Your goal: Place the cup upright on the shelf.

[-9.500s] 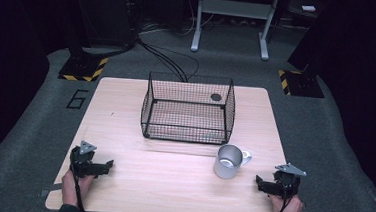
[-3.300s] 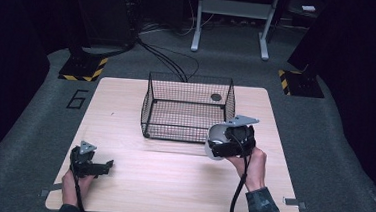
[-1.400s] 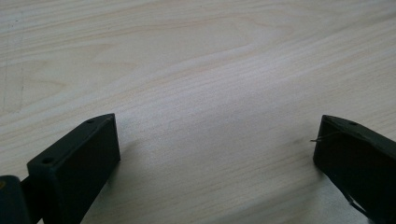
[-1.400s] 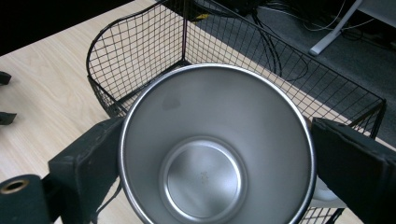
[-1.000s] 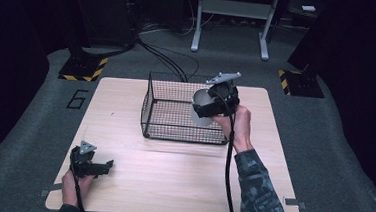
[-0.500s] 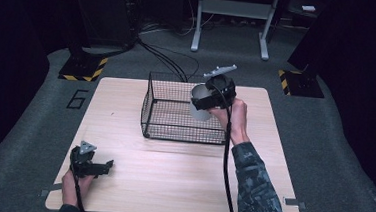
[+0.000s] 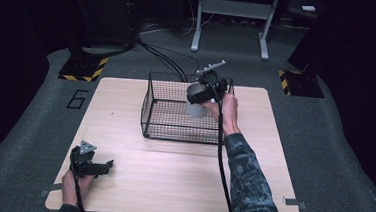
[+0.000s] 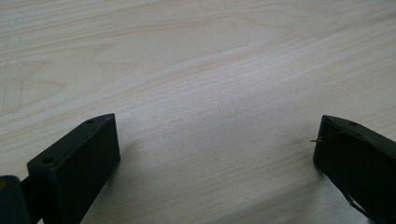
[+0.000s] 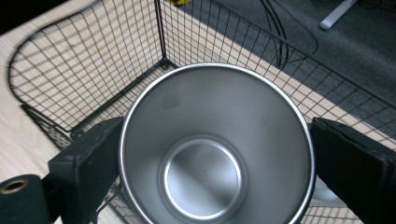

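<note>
Right claw (image 9: pixel 215 154) is clamped on the steel cup (image 9: pixel 215 144), carried upright over the wire basket (image 7: pixel 175 112), above its far right part. Placing looks to be the step in hand; next calls for lowering it inside, then releasing. Its forearm stretches forward across the desk (image 7: pixel 171 175). Left claw (image 7: pixel 102 168) rests there near the front left corner, jaws apart.

Right gripper (image 7: pixel 200 93) grips steel cup (image 7: pixel 195 105) over wire basket (image 7: pixel 168 115) — left gripper (image 7: pixel 102 167) on table (image 7: pixel 172 160).

A lab or test bay; hazard-striped stand bases (image 7: pixel 82 70), floor cables (image 7: pixel 166 59), a lone wooden table (image 7: pixel 125 111).
</note>
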The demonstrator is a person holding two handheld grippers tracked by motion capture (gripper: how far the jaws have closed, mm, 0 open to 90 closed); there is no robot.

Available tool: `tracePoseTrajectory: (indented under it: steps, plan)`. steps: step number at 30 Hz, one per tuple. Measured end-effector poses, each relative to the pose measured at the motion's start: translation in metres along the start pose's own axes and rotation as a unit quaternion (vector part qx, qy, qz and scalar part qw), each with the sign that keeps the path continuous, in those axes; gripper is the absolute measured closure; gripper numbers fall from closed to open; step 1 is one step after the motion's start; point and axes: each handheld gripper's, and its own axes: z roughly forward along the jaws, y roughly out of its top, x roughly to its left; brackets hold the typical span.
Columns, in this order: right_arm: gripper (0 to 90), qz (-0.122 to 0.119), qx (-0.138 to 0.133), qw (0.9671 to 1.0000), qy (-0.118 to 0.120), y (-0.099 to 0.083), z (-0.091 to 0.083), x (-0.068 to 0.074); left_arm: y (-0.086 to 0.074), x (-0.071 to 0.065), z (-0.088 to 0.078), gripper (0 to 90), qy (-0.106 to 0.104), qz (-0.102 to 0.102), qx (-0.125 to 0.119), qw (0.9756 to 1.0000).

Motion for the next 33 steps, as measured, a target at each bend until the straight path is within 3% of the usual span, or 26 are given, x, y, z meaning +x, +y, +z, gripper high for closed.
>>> tracePoseTrajectory:
  steps: [10,12,16,19,28,29,33]
  plan:
    - [5.7,0.02,0.042,0.9988,0.016,-0.004,0.048,-0.002,0.0,0.0,0.0,0.4,0.0,0.0,0.0,1.0]
    - [5.7,0.018,0.043,0.9988,0.016,-0.005,0.053,-0.001,0.0,0.0,0.0,0.4,0.0,0.0,0.0,1.0]
    - [5.7,0.021,0.071,0.9971,0.018,-0.009,0.07,0.007,0.0,0.0,0.0,0.4,0.0,0.0,-0.001,1.0]
    - [5.6,0.008,0.079,0.9966,0.021,-0.013,0.082,0.008,0.0,0.0,0.0,0.4,0.0,0.0,-0.001,1.0]
    - [5.5,0.018,0.084,0.9962,0.014,-0.019,0.091,0.01,0.0,0.001,-0.001,0.4,-0.001,0.007,0.005,1.0]
    - [5.5,0.008,0.082,0.9965,0.012,-0.021,0.093,0.009,0.0,0.001,-0.001,0.4,-0.001,0.006,0.004,1.0]
    - [5.4,0.012,0.081,0.9966,0.01,-0.023,0.093,0.009,0.0,0.0,0.0,0.5,0.0,0.0,0.0,1.0]
